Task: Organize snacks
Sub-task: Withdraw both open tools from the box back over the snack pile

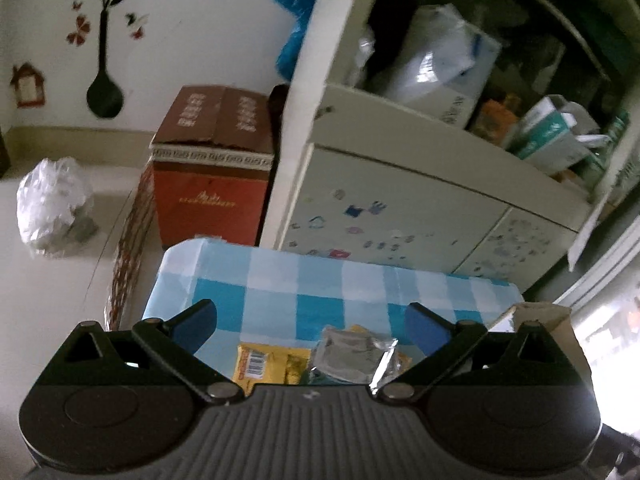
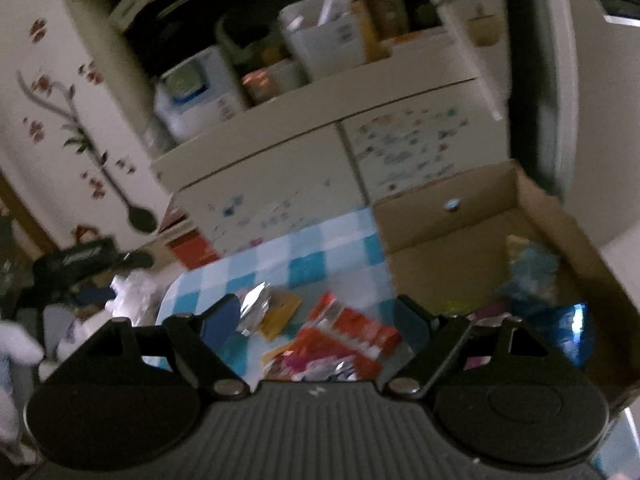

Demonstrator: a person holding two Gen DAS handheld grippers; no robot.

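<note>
Both my tools gape empty over the snack pile on the checked worktop

My left tool [image 1: 310, 322] hangs wide above a yellow packet [image 1: 266, 364] and a silver foil wrapper [image 1: 356, 354] on the blue-and-white checked worktop [image 1: 320, 288]. My right tool [image 2: 316, 316] is spread too, gripping nothing, over red snack packets [image 2: 352, 336]; just right of them a cardboard box [image 2: 472, 216] holds blue-wrapped snacks [image 2: 532, 272]

White wall [image 1: 192, 32] w/ flower decals; cream shelf unit [image 1: 400, 184], cluttered; bright window [image 1: 608, 320] at right.
</note>
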